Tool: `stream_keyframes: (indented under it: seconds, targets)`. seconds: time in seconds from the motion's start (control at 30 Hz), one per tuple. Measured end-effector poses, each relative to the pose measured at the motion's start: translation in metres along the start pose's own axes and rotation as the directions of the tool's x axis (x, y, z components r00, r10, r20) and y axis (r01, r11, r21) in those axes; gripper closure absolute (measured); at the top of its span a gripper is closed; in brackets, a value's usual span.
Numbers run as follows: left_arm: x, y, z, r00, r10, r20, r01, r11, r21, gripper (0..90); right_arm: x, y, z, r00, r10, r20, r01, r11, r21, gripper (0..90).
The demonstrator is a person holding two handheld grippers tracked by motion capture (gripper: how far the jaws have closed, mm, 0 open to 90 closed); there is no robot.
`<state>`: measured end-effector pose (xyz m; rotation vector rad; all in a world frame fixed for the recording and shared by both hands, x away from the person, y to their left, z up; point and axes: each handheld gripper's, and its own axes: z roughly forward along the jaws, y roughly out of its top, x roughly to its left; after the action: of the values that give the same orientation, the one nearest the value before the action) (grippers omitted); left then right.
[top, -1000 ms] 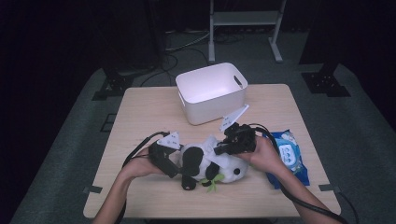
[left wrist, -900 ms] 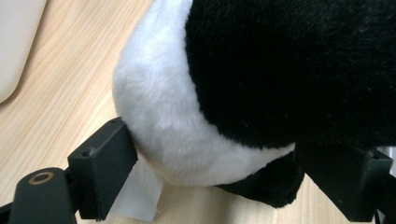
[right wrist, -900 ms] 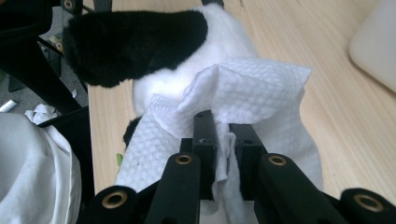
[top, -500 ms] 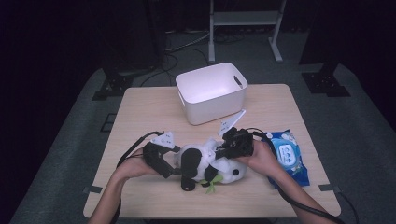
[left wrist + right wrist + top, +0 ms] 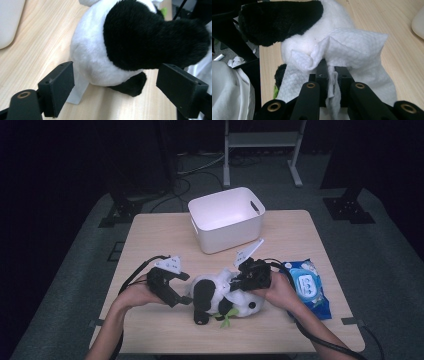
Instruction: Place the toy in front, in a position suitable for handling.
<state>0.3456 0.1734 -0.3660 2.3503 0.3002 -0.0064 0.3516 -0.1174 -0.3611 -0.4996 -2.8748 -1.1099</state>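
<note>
A black-and-white panda plush lies on the wooden table near its front edge, with a green leaf by its belly. My left gripper hovers at the plush's left end, open; in the left gripper view its jaws stand wide on either side of the panda's white body and black limb without pressing on it. My right gripper comes in from the right and is shut on a white wet wipe, which lies draped against the panda's fur just beyond the jaws.
A white plastic bin stands behind the plush at the middle of the table. A blue pack of wipes lies at the right edge, beside my right hand. Cables trail from both grippers toward the front.
My left gripper has lifted a little beside the panda, its jaws still wide. The right gripper stays on the plush with the wipe in its grip.
</note>
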Motion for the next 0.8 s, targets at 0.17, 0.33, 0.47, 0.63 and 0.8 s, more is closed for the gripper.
stream_keyframes:
  seconds: [0.17,0.33,0.47,0.63,0.8]
  targets:
    - [-0.002,0.008,-0.004,0.9996,0.01,0.025,-0.009,0.9996,-0.026,13.6,0.001,0.0,0.001,1.0,-0.004,-0.001,0.004,1.0,-0.004,82.6]
    - [-0.003,0.023,-0.001,0.9989,0.029,0.037,-0.028,0.9995,-0.013,13.5,0.002,0.0,0.002,0.9999,-0.013,-0.001,0.013,1.0,0.0,82.7]
    - [0.0,0.033,0.006,0.9985,0.01,0.055,-0.009,0.9997,-0.024,13.5,0.003,0.0,0.001,0.9999,-0.015,0.0,0.015,1.0,-0.001,82.7]
    - [0.002,0.042,0.019,0.9958,-0.001,0.091,0.001,1.0,-0.004,13.6,0.005,-0.001,-0.002,0.9997,-0.024,0.005,0.024,1.0,0.006,82.6]
    - [-0.001,0.047,0.027,0.9956,0.019,0.092,-0.022,0.9992,0.032,13.7,0.007,-0.001,-0.014,0.999,-0.028,0.034,0.029,1.0,-0.007,83.3]
